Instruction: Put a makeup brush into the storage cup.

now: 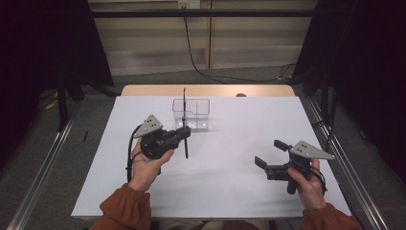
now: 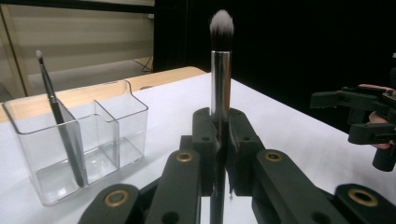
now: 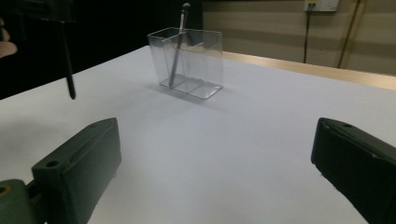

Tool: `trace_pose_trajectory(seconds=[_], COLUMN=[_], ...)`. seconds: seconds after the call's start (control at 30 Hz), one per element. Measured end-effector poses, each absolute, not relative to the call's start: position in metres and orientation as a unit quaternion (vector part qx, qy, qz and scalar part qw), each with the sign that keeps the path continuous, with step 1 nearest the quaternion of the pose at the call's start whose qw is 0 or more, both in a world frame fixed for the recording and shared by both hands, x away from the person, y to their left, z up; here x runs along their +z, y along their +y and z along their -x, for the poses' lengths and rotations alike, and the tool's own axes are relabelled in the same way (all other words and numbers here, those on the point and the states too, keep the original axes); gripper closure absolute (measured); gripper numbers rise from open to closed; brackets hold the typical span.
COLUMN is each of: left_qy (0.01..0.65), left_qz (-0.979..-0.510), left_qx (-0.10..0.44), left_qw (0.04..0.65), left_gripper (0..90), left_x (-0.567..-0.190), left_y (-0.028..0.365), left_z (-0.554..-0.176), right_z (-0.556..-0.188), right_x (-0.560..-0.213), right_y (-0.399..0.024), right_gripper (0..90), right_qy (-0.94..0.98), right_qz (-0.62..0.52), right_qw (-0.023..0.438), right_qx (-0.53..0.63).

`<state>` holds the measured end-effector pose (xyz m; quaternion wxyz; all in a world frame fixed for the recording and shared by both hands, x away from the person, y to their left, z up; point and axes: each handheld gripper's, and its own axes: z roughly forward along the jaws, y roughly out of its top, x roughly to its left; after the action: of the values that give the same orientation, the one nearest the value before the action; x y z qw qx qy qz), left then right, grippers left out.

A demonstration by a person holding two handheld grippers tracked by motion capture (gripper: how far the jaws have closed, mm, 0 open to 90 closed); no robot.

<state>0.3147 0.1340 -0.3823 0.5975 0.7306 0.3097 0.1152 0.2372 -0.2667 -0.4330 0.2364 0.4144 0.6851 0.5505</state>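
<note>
My left gripper [image 1: 185,132] is shut on a makeup brush [image 2: 220,70] with a silver ferrule and white-tipped bristles, held upright just in front of a clear two-compartment holder [image 1: 201,113]. The brush's black handle [image 1: 186,147] hangs below the jaws, above the table. In the left gripper view the holder [image 2: 119,126] sits to the left with a thin dark brush [image 2: 58,116] leaning in one compartment. My right gripper [image 1: 268,152] is open with nothing between its fingers, low over the table at the right. The right gripper view shows the holder [image 3: 205,60] and thin brush [image 3: 177,46] ahead.
A white sheet [image 1: 230,182] covers the table, with a wooden strip [image 1: 206,90] along the far edge. Metal rails [image 1: 43,167] run down both sides. A black cable [image 1: 191,52] hangs down the back wall.
</note>
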Motion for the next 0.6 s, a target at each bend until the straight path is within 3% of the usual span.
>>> trace_pose_trajectory(seconds=[0.37, 0.6], left_qy=[0.316, 0.319], left_qz=[-0.727, -0.719], left_qx=[0.125, 0.134], left_qw=[0.597, 0.603], left_gripper=[83.8, 83.8], left_x=[-0.378, -0.371], left_y=[0.146, 0.153], left_z=[-0.323, -0.329], right_z=[-0.228, -0.229], right_x=[-0.449, -0.449], right_y=[-0.284, -0.287], right_gripper=[1.4, 0.7], right_qy=[0.683, 0.673], right_qz=[-0.413, -0.419], right_qw=[0.271, 0.269], right_qx=[0.538, 0.547])
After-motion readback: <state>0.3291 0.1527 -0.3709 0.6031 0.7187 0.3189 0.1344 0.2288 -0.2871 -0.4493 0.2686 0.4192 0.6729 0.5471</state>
